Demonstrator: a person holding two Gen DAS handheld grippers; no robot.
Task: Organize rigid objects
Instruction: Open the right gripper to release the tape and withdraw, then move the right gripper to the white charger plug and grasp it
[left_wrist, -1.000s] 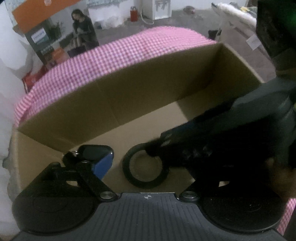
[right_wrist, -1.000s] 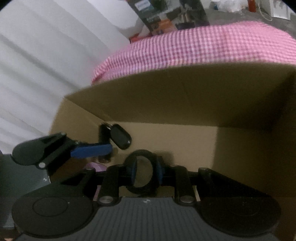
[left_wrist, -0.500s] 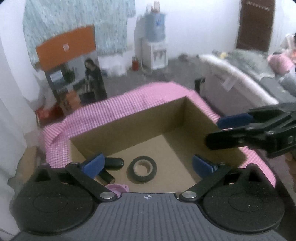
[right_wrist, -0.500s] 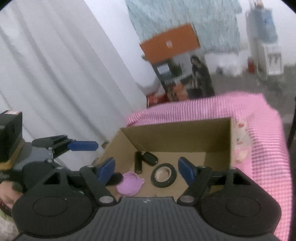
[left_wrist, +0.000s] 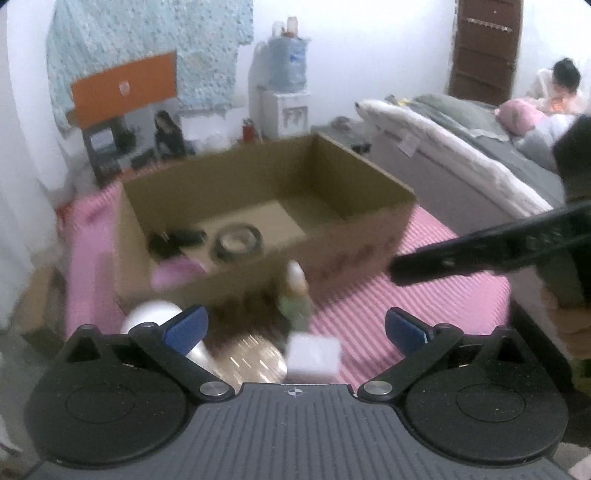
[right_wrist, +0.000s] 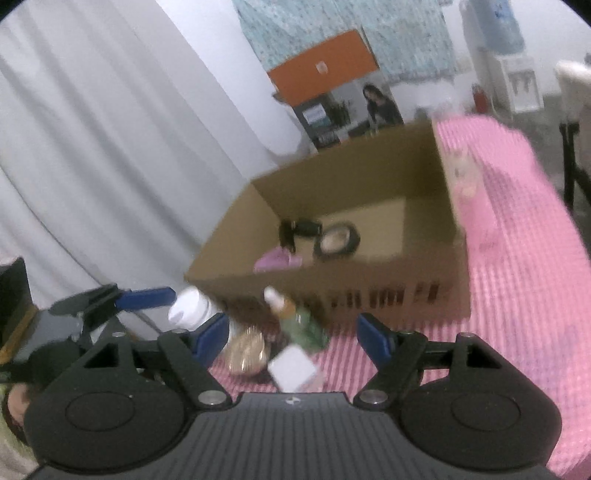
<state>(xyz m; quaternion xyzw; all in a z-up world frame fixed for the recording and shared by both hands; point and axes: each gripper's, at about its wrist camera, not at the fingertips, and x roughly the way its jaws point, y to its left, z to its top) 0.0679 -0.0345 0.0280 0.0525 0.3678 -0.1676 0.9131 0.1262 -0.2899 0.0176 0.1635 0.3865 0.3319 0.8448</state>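
Blue pads of the left gripper (left_wrist: 295, 330) stand wide apart with nothing between them, and the right gripper (right_wrist: 291, 332) is likewise spread and holds nothing. Just beyond both sets of pads, a cluster of loose objects lies on the pink checked cloth (right_wrist: 517, 295) that covers the counter: a white cube (left_wrist: 313, 356) nearest, a shiny gold round piece (left_wrist: 255, 360) touching or just beside it on its left, a white cylinder (left_wrist: 155, 317) partly behind the left pad, and a green bottle with a white cap (left_wrist: 295, 295) tilted toward the box. In the right wrist view the same group sits between the pads, the cube (right_wrist: 291, 369) closest, the gold piece (right_wrist: 245, 349) to its left, the green bottle (right_wrist: 295, 317) behind and the white cylinder (right_wrist: 190, 306) at far left.

Past the cluster, an open cardboard box (left_wrist: 351, 254) rests on the cloth. Inside it, toward its left end, lie a roll of black tape (left_wrist: 238, 240), a black key fob (left_wrist: 177, 240) and a pink object (left_wrist: 173, 275), all close together; motion blur hides whether they touch. In the left wrist view one dark finger of the right gripper (left_wrist: 491, 251) reaches in from the right, beside the box. Behind the counter stand an orange-topped carton (left_wrist: 125, 110), a water dispenser (left_wrist: 284, 88) and a bed (left_wrist: 461, 155).
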